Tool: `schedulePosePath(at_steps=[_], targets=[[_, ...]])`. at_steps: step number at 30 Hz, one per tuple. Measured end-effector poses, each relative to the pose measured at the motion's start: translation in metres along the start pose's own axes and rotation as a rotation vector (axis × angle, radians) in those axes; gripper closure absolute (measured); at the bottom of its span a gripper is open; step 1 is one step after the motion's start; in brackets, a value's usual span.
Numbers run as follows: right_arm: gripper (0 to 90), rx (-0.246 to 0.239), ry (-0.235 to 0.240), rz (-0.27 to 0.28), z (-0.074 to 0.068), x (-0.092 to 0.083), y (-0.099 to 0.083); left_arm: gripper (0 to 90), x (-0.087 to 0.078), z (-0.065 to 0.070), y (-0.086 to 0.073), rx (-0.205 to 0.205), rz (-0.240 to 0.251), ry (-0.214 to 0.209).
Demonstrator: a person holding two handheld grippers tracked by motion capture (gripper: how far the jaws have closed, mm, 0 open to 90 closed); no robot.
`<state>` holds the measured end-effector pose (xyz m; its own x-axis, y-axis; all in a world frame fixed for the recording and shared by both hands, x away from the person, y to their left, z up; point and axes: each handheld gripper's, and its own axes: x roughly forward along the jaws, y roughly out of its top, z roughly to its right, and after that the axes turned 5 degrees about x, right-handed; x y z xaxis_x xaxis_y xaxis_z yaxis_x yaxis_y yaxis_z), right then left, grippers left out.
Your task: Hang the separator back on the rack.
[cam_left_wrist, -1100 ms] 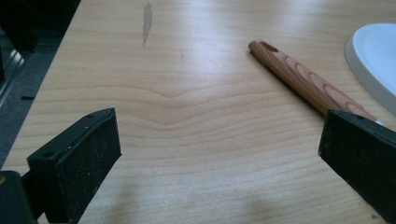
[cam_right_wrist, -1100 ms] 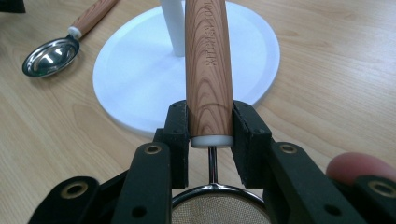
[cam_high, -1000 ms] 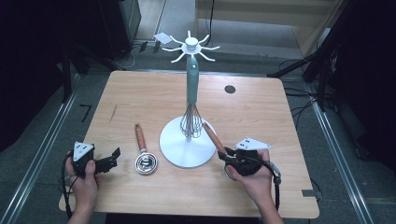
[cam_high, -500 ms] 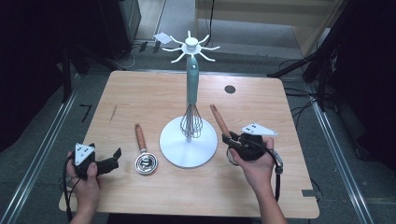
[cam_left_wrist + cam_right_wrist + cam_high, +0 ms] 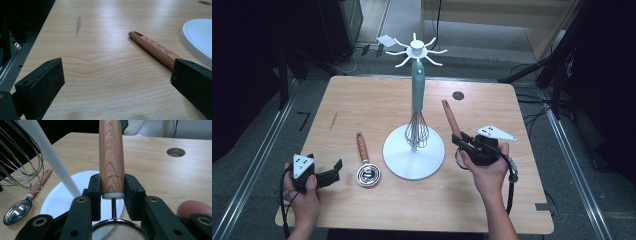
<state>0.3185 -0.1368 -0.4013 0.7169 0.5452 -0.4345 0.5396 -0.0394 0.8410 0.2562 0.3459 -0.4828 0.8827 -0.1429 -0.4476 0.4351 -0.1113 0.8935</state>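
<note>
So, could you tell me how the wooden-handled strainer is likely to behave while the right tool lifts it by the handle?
The strainer probably stays rigid: its wooden handle and metal ring look solid. Held between the right tool's pads near the mesh end, it looks balanced enough, yet the smooth round handle could pivot or slip. It seems light for its size, the mesh being thin.

The right tool (image 5: 460, 141), clamped on the wooden handle of a strainer (image 5: 451, 119), rose off the desk (image 5: 362, 105) beside the white stand's base (image 5: 432, 162). As it lifted, the handle swung from lying low toward the stand to pointing up and away across the desk. The right hand (image 5: 486, 167) drew slightly back from the base.
</note>
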Motion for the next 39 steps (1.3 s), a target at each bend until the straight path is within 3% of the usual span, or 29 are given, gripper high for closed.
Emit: schedulePosePath(at_steps=[3, 11, 17, 22, 39], targets=[[70.9, 0.018, 0.010, 0.018, -0.002, -0.001, -0.003, 0.0, 0.000, -0.001, 0.000, -0.012, 0.001, 0.007], [70.9, 0.010, 0.025, 0.109, -0.007, -0.017, 0.005, 0.0, 0.000, -0.001, 0.001, -0.003, -0.014, 0.009], [70.9, -0.031, 0.044, 0.161, -0.018, -0.025, 0.017, 0.0, 0.002, -0.006, 0.001, -0.040, -0.016, -0.005], [70.9, -0.046, 0.070, 0.207, -0.027, -0.036, 0.029, 0.0, 0.002, -0.005, 0.001, -0.028, -0.023, -0.014], [70.9, -0.095, 0.125, 0.289, -0.044, -0.058, 0.050, 0.0, 0.002, -0.005, 0.001, -0.021, -0.029, -0.006]])
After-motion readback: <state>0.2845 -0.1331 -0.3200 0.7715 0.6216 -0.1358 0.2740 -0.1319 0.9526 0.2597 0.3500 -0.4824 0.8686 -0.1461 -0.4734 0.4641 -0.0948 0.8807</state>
